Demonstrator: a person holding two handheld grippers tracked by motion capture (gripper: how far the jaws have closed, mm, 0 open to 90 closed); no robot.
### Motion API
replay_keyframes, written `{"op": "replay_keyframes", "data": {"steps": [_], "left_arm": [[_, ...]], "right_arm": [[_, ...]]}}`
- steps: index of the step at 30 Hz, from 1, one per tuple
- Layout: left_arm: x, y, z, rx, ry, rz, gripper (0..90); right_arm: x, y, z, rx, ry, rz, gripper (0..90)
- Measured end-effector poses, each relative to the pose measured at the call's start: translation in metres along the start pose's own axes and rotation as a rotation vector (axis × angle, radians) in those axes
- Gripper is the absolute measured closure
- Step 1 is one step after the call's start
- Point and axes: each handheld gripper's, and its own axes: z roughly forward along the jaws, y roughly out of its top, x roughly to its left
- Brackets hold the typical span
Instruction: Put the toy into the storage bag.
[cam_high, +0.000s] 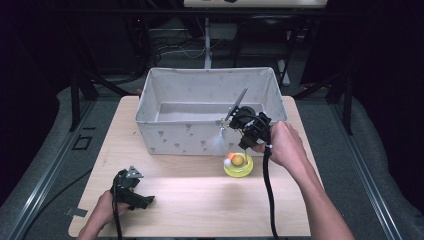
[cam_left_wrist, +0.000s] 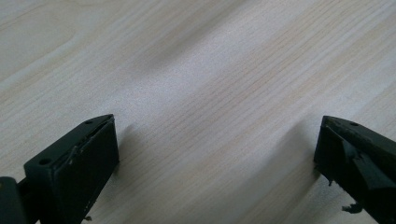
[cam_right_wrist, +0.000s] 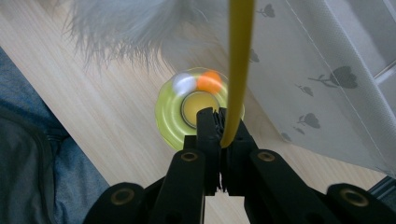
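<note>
My right gripper is shut on a thin yellow stick that runs up out of its jaws. A fluffy white feather hangs beyond it. Straight below the jaws lies a round yellow-green toy disc with an orange ball and a white ball in its ring. In the high view the right gripper hovers over the disc by the box's front wall, with the feather to its left. My left gripper rests low at the table's front left, open over bare wood.
A white fabric box with a small grey print stands at the back of the wooden table, its wall close to the right gripper. The person's trouser leg shows past the table edge.
</note>
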Motion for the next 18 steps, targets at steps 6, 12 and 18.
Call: {"op": "replay_keyframes", "data": {"steps": [6, 12, 18], "left_arm": [[0.0, 0.0, 0.0, -0.001, 0.0, 0.0, 0.0], [0.0, 0.0, 0.0, -0.001, 0.0, 0.001, 0.0], [0.0, 0.0, 0.0, -0.001, 0.0, 0.0, 0.0]], "right_arm": [[-0.003, 0.001, -0.002, 0.002, -0.005, 0.001, 87.7], [-0.005, 0.0, -0.01, -0.013, -0.004, 0.009, 87.7], [-0.006, 0.001, -0.018, -0.017, -0.011, 0.004, 87.7]]}}
